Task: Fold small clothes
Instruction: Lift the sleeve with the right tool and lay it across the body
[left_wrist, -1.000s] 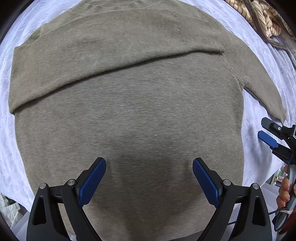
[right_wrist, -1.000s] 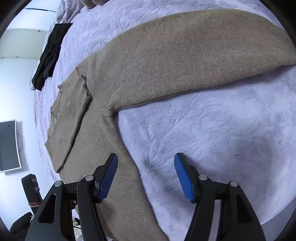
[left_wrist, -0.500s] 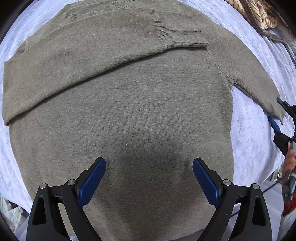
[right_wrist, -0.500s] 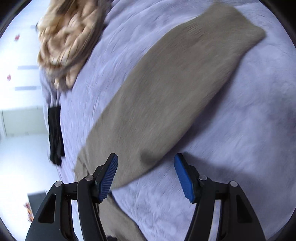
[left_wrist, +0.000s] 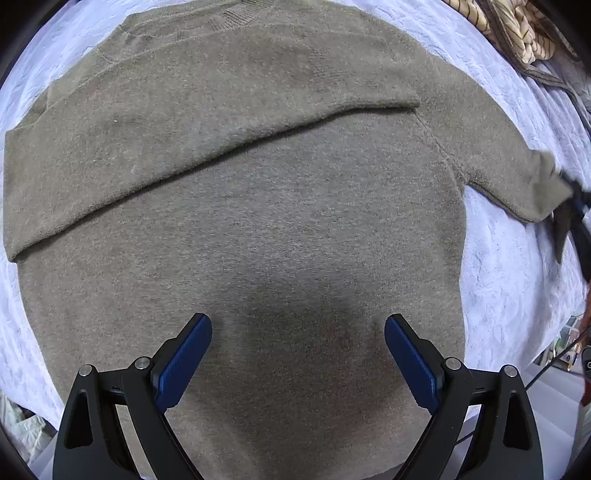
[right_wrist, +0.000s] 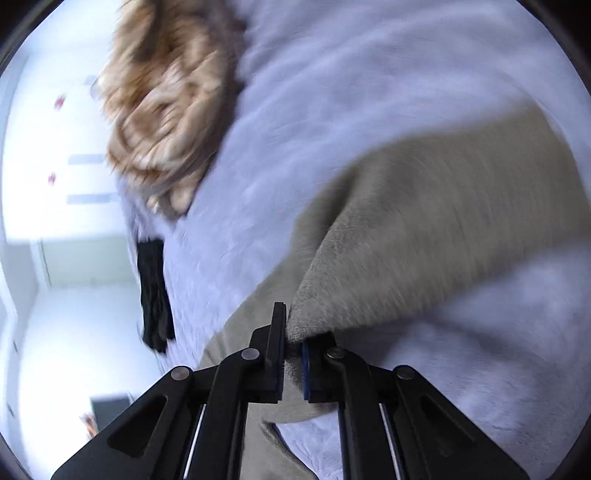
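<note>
A grey-brown knit sweater (left_wrist: 258, 206) lies flat on a white bedspread (left_wrist: 517, 280), one sleeve folded across its chest. My left gripper (left_wrist: 298, 345) hangs open straight above the sweater's lower body, nothing between its blue pads. The other sleeve (left_wrist: 517, 184) stretches out to the right, and its cuff end is pinched by my right gripper (left_wrist: 574, 192) at the frame's edge. In the right wrist view the right gripper (right_wrist: 293, 347) is shut on that sleeve (right_wrist: 424, 236), whose cloth bunches up from between the jaws.
A striped tan garment (left_wrist: 517, 33) (right_wrist: 166, 96) lies heaped at the far side of the bed. A black piece of clothing (right_wrist: 153, 291) hangs over the bed's edge. White bedspread (right_wrist: 369, 74) lies bare around the sleeve. A person's hand shows at the right margin (left_wrist: 585, 321).
The right gripper swung onto the outstretched sleeve and went from open to shut on its end, lifting the cloth. The left gripper drifted a little over the sweater body, still open.
</note>
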